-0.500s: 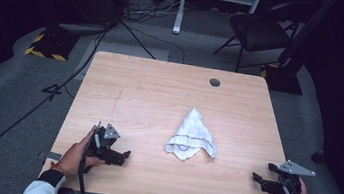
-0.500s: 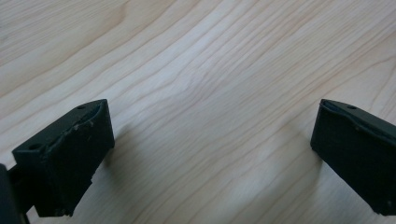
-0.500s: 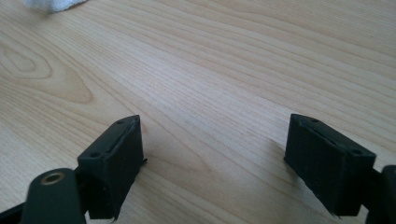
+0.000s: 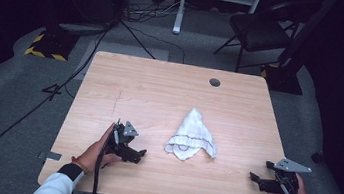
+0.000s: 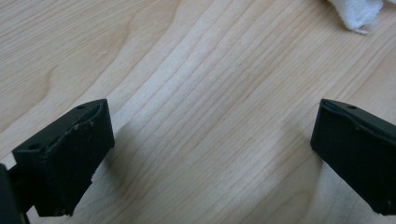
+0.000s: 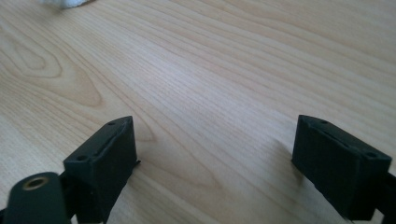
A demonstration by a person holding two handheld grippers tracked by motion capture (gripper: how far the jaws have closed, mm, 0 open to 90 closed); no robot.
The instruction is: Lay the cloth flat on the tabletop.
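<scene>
Both tongs, left (image 4: 138, 154) and right (image 4: 256, 180), gape empty near bench front edge; crumpled cloth (image 4: 191, 136) between. I risk pinching one layer only.

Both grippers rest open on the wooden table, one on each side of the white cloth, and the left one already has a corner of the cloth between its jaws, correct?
Not quite. The left gripper has only bare table between its open jaws; the left gripper view shows the cloth lying apart, farther off. The rest holds: the right gripper is open too.
</scene>
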